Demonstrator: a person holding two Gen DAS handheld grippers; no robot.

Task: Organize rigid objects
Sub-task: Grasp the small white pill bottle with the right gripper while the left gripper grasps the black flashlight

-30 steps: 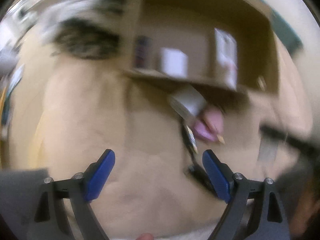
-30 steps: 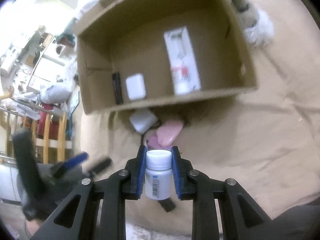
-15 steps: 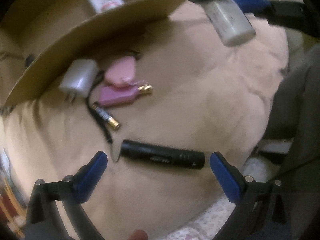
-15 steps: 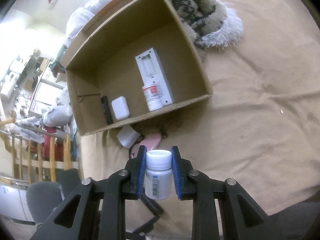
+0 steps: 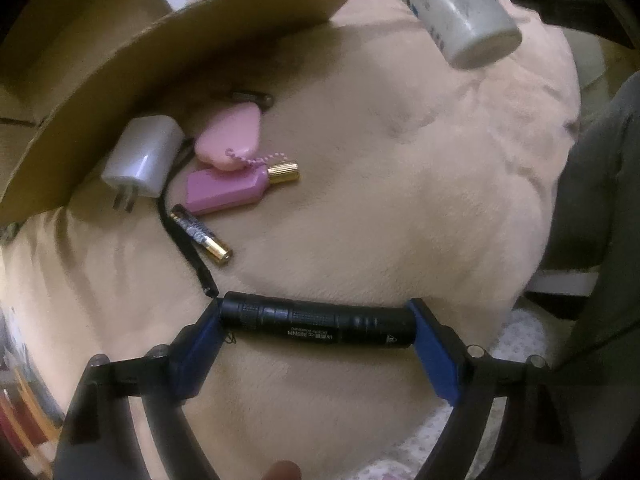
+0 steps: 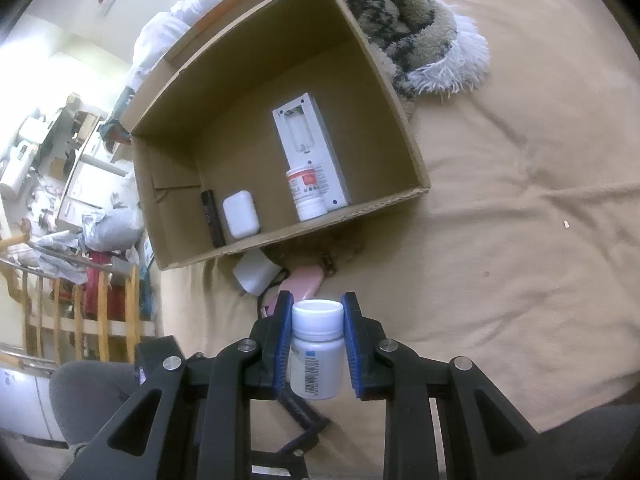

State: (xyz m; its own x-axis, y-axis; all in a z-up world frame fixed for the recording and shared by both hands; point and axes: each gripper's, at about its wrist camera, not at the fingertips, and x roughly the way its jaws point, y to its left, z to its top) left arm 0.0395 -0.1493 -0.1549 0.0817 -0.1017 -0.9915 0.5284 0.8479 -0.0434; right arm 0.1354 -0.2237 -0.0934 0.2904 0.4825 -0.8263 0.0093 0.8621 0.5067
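**Flashlight Between Closing Jaws, Bottle Held**

The left gripper (image 5: pixel 316 330) closes lengthwise around a black metal flashlight (image 5: pixel 316 323) lying on the tan blanket (image 5: pixel 400 200) (pads meeting both ends). The right gripper (image 6: pixel 317 340) clamps a white plastic pill bottle (image 6: pixel 318 354), near the open brown cardboard box (image 6: pixel 384 96).

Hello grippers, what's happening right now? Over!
Left gripper closing lengthwise around black flashlight on the blanket. Right gripper shut on white bottle, short of the cardboard box. Path looks clear.
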